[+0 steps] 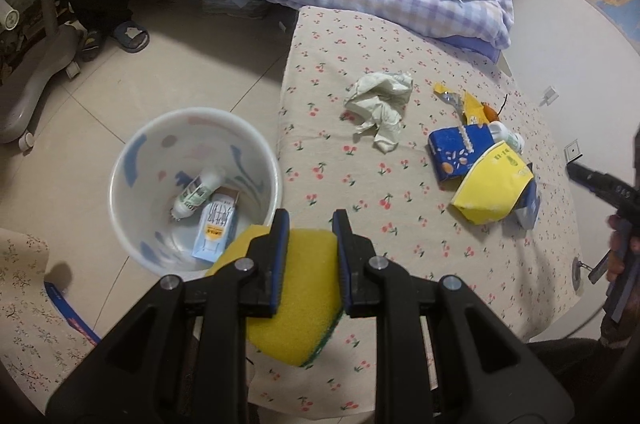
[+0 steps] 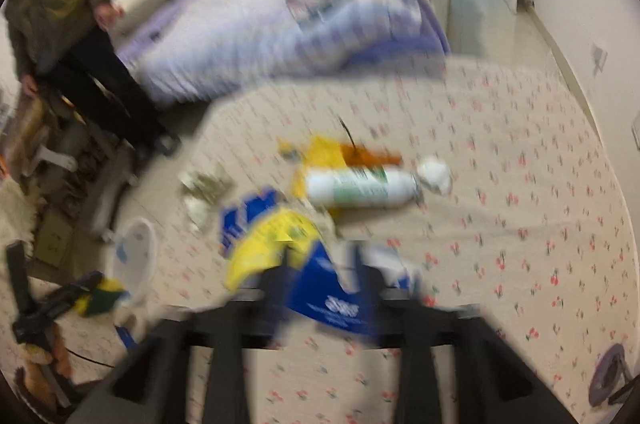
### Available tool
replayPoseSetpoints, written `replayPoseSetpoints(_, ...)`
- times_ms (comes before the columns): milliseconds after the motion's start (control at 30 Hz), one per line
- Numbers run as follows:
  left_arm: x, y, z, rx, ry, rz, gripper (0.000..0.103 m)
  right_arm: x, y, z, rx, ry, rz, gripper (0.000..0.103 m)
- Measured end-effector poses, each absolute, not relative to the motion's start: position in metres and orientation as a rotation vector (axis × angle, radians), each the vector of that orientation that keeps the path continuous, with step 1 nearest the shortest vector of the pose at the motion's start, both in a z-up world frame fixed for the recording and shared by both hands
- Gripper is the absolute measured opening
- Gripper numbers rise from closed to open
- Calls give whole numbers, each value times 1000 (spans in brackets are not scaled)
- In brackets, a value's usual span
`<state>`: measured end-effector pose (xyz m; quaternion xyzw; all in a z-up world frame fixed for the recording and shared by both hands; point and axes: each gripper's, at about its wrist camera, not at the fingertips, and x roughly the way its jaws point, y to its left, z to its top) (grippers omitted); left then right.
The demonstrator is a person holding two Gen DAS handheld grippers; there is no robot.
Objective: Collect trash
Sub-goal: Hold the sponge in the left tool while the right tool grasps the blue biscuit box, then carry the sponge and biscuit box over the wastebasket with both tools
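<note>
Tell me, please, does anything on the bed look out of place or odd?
Yes. Trash litters the cherry-print bed cover: a crumpled tissue, torn yellow and blue packaging and a white bottle lying on its side. The bin on the floor holds only a bottle and a carton.

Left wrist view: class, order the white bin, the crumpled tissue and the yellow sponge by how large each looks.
1. White bin
2. Yellow sponge, though nearness to the camera enlarges it
3. Crumpled tissue
</note>
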<state>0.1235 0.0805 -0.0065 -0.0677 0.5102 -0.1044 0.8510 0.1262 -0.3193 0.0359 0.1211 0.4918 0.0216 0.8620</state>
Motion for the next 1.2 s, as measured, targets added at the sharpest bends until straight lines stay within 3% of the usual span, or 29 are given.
replayPoseSetpoints(33,122,82,-7,-140,1076,-220,24,130,-322,24,240,1069,11,83)
replayPoseSetpoints(700,120,64,-21,-83,1113,-211,24,138,-323,-76,-323,1286,174,84)
replayPoseSetpoints(767,120,61,-22,-79,1114,-210,24,138,-329,-76,-273,1270,193,83)
replayPoseSetpoints(833,120,60,-22,-75,1113,-211,24,136,-333,-75,-218,1270,192,71)
replayPoseSetpoints(1200,122,69,-19,-100,1108,-199,24,98,-349,-42,-120,1237,161,64)
